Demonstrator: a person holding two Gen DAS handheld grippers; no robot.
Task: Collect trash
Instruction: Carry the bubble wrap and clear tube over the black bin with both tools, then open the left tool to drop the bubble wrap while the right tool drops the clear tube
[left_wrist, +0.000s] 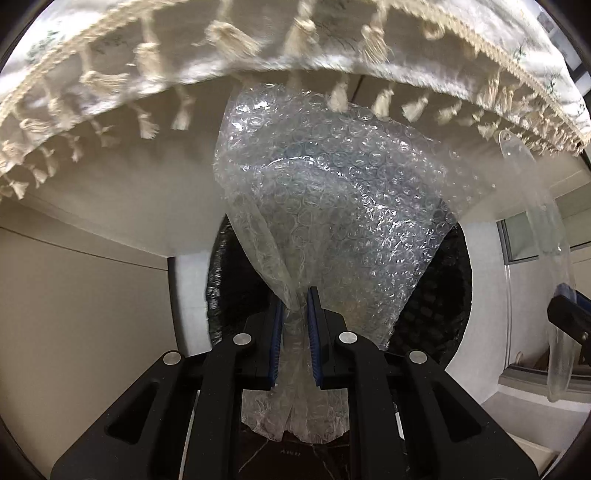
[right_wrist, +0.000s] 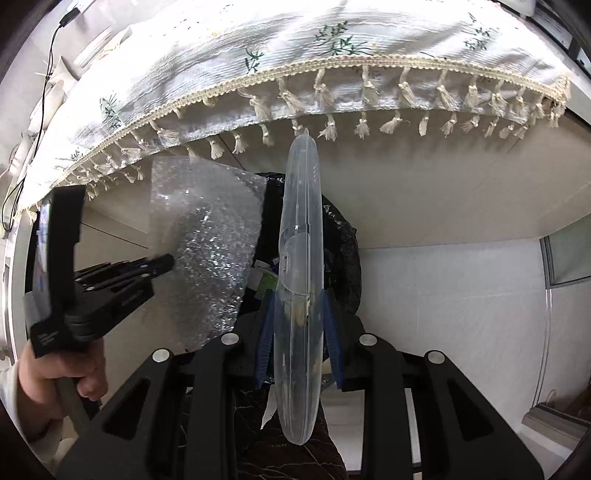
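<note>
My left gripper (left_wrist: 295, 299) is shut on a crumpled sheet of clear bubble wrap (left_wrist: 332, 192) and holds it up below the table's edge; the sheet fans out ahead of the fingers and hides most of the black-lined bin (left_wrist: 439, 295) behind it. In the right wrist view the left gripper (right_wrist: 166, 262) and its bubble wrap (right_wrist: 210, 251) are at the left. My right gripper (right_wrist: 299, 299) is shut on a flat clear plastic clamshell container (right_wrist: 299, 240), held edge-on and upright over the black bin (right_wrist: 343, 243), which holds some packaging. That container also shows at the right of the left wrist view (left_wrist: 546, 229).
A white tablecloth with green sprigs and a tasselled cream fringe (right_wrist: 332, 92) hangs over the table edge above both grippers (left_wrist: 258, 55). White table legs (left_wrist: 188, 295) and pale walls (right_wrist: 461, 314) flank the bin. A dark marbled floor (right_wrist: 295, 458) lies below.
</note>
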